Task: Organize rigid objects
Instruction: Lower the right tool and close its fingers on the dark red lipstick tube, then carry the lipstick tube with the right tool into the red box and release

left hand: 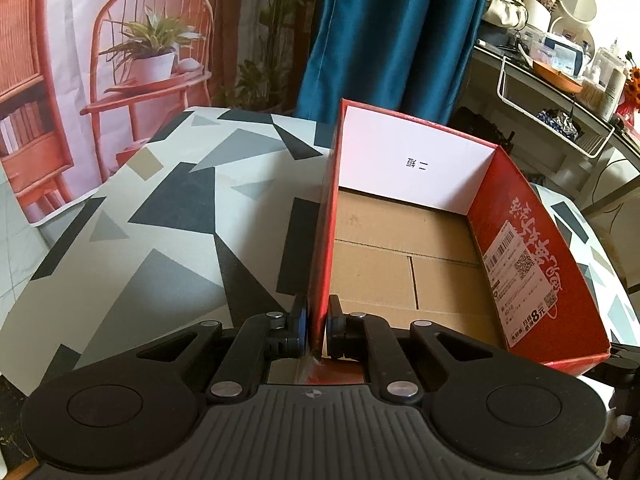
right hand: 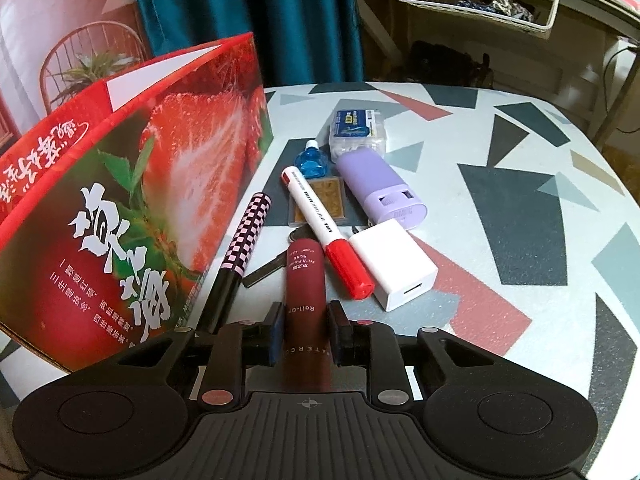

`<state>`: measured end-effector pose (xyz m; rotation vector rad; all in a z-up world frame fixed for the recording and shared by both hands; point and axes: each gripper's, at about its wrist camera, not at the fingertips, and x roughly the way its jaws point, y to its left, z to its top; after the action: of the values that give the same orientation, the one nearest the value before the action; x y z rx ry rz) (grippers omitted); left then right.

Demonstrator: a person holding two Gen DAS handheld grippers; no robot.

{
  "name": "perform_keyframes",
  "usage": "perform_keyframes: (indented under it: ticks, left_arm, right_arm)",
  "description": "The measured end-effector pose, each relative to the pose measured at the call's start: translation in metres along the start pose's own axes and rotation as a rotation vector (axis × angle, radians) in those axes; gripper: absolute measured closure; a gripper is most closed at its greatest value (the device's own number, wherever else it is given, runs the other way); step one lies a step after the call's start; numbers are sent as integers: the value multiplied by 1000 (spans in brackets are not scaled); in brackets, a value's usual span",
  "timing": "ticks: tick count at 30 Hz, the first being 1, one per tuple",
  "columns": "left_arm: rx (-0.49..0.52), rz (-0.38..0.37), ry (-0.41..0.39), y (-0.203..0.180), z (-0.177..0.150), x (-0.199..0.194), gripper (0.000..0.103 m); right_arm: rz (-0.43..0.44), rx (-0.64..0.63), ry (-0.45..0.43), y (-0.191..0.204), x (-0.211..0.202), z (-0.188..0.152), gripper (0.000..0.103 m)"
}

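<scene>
An open red cardboard box (left hand: pixel 520 248) with a brown floor stands empty on the patterned table. My left gripper (left hand: pixel 318 326) is shut on the near end of its left wall. In the right wrist view the box's strawberry-printed side (right hand: pixel 140 200) stands at the left. Beside it lie a checkered pen (right hand: pixel 248 236), a red-capped marker (right hand: pixel 320 224), a white charger (right hand: pixel 394 264), a lilac case (right hand: pixel 380 188), a small blue bottle (right hand: pixel 310 162) and a clear plastic box (right hand: pixel 358 132). My right gripper (right hand: pixel 306 332) is shut on a dark red roll-on tube (right hand: pixel 304 280) lying on the table.
A gold card in a clear sleeve (right hand: pixel 316 204) and a dark key (right hand: pixel 264 270) lie under the marker. The tablecloth (right hand: pixel 520 200) spreads bare to the right. A blue curtain (left hand: pixel 392 32) hangs behind, and a cluttered shelf with a white wire basket (left hand: pixel 560 120) stands at the right.
</scene>
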<state>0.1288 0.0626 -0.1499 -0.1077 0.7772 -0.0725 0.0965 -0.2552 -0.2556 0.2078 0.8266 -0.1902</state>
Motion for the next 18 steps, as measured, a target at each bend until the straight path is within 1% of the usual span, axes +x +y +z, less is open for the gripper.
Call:
perform_keyframes:
  ticks: [5, 10, 12, 18]
  left_arm:
    - [-19, -8, -7, 3, -1, 0, 93]
    - [-18, -12, -10, 4, -2, -1, 93]
    - [-11, -14, -10, 5, -2, -1, 93]
    - [4, -24, -12, 6, -2, -1, 92]
  right_arm:
    - [8, 19, -3, -2, 1, 0, 82]
    - [6, 36, 9, -2, 2, 3, 82]
    - [17, 62, 17, -4, 1, 6, 82]
    - [20, 70, -32, -5, -13, 18, 82]
